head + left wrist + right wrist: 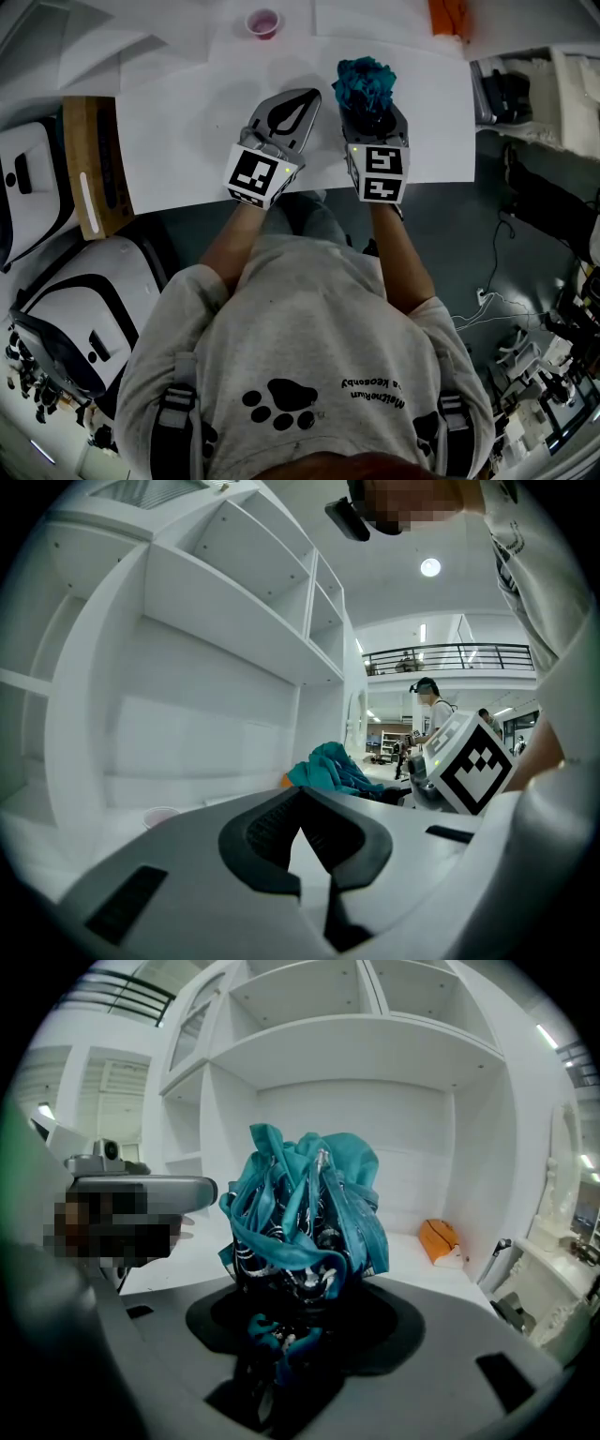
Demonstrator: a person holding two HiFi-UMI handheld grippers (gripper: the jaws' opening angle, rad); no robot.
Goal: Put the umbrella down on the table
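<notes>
The folded teal umbrella [364,82] stands upright in my right gripper [373,120], which is shut on its lower part above the white table [187,141]. In the right gripper view the umbrella's [305,1208] teal folds and dark patterned cloth fill the middle, and the right gripper [298,1312] clamps its lower end, so the fingertips are hidden. My left gripper [312,95] hovers just left of it over the table, shut with nothing held. In the left gripper view the left gripper [300,796] has its tips together, and the umbrella [330,769] shows beyond them to the right.
A small pink cup [263,22] sits at the table's far side, also seen as the cup [161,816] at left. An orange object [448,14] lies at the far right corner. A wooden board [92,164] and white machines flank the table's left. White shelves [375,1044] rise behind.
</notes>
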